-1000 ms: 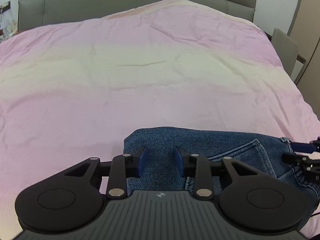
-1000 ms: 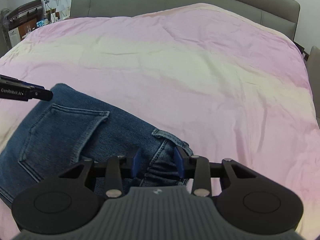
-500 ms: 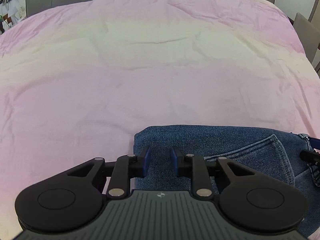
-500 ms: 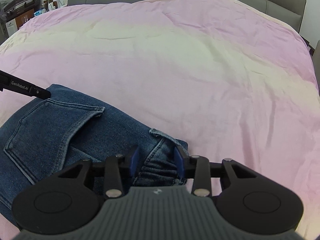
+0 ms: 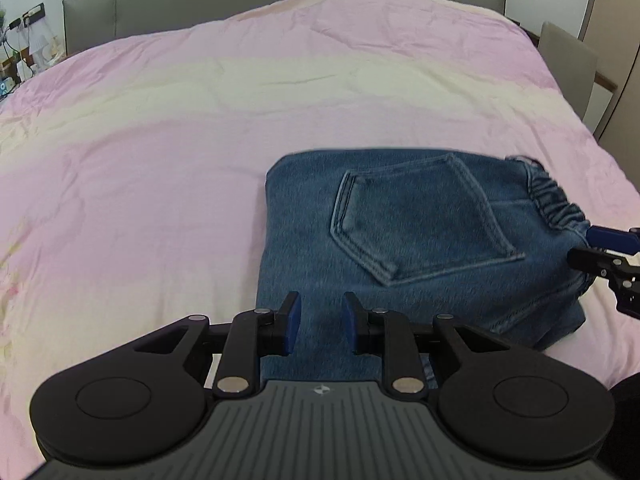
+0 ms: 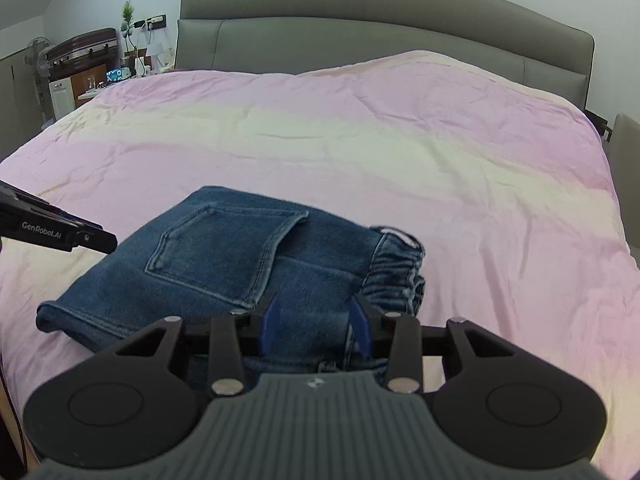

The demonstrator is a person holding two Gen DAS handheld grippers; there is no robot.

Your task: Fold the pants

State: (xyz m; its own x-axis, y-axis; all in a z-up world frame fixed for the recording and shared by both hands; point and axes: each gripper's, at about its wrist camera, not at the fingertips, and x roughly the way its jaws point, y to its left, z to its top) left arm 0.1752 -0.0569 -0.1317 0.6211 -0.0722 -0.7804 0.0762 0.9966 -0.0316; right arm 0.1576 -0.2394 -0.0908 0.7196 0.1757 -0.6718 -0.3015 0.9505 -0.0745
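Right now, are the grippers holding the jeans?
Nothing looks held. The jeans lie folded on the bed. The left gripper, its jaws just closing, and the right gripper stand open above their near edge.

1. A bed under a pink and pale yellow cover fills the room.
2. A grey padded headboard stands at its far edge against a pale wall.
3. Past the far left corner, a cluttered nightstand carries a small plant; a fan stands nearby.
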